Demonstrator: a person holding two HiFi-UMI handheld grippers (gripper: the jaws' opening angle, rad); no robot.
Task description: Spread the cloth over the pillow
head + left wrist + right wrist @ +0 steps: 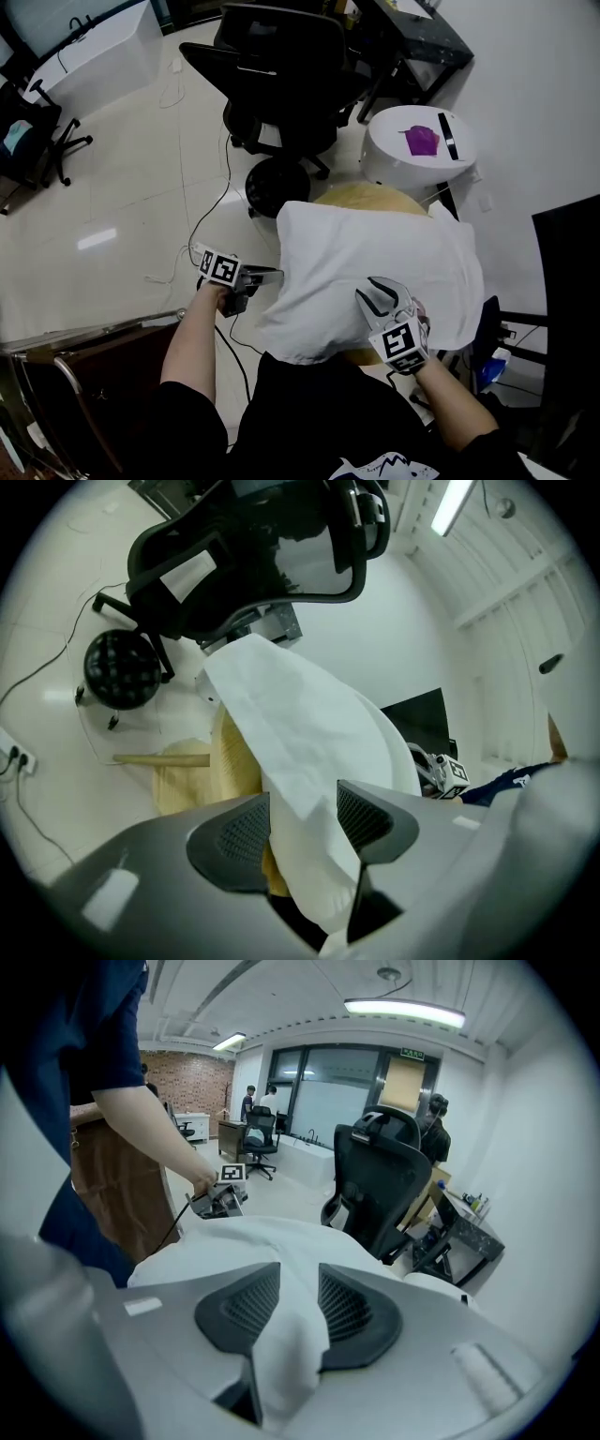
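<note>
Draping over rounded yellow pillow (361,195): white fabric cloth (375,253), covering most of it | left tongs (270,276): apart, cloth edge hanging loose between them | right tongs (378,298): clamped on cloth's near edge | black office chair (281,66): beyond pillow

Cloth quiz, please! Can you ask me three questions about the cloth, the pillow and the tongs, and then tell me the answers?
1. True or false: the cloth is black.
2. What colour is the pillow peeking out from under the cloth? A yellow, B green, C blue.
3. What are the right tongs pinching?
Key: 1 false, it is white. 2 A. 3 the cloth.
</note>
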